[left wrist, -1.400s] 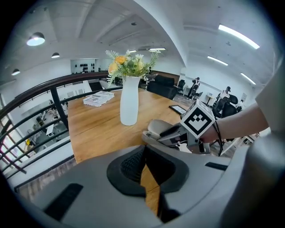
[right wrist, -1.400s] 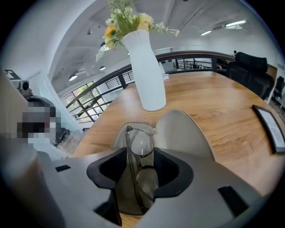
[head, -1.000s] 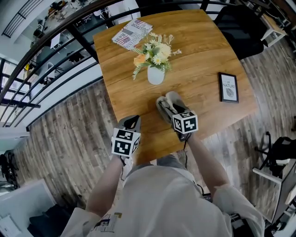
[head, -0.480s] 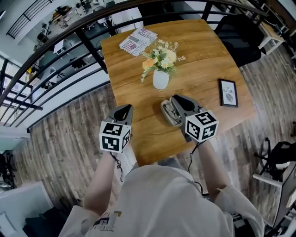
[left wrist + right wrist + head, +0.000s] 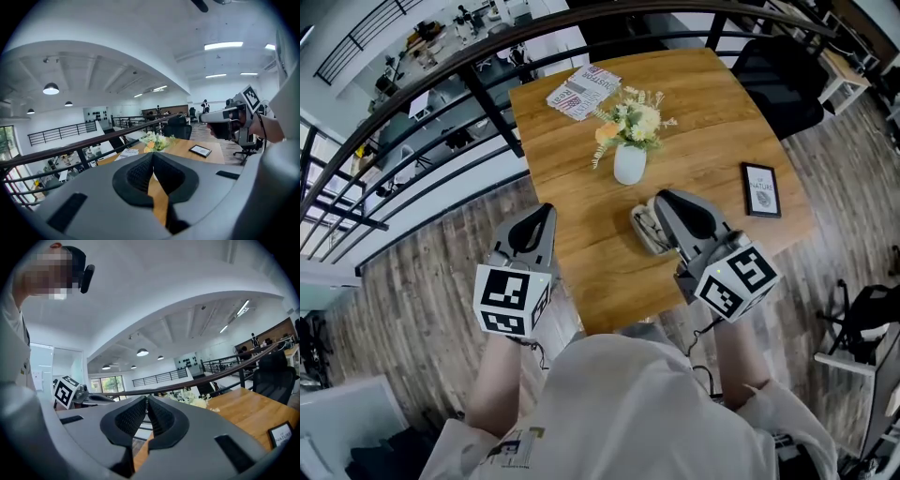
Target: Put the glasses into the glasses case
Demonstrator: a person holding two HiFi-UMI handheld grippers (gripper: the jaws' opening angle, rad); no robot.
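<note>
On the wooden table (image 5: 581, 253) lies the grey glasses case (image 5: 643, 231), just in front of the vase; my right gripper hides part of it, and I cannot tell what is inside. My left gripper (image 5: 546, 208) hangs high above the table's left edge, shut and empty (image 5: 152, 157). My right gripper (image 5: 662, 199) is raised above the case. Its jaws are closing and are almost together, with nothing between them (image 5: 146, 399). Both point roughly level, across the room.
A white vase of flowers (image 5: 629, 164) stands mid-table, a magazine (image 5: 583, 91) lies at the far edge and a framed picture (image 5: 762, 188) at the right. A black railing (image 5: 487, 103) runs past the table's left side. A dark chair (image 5: 778, 80) stands far right.
Both grippers have risen well above the table and tilted up toward level. The right gripper has come away from the glasses case, which stays on the table.
</note>
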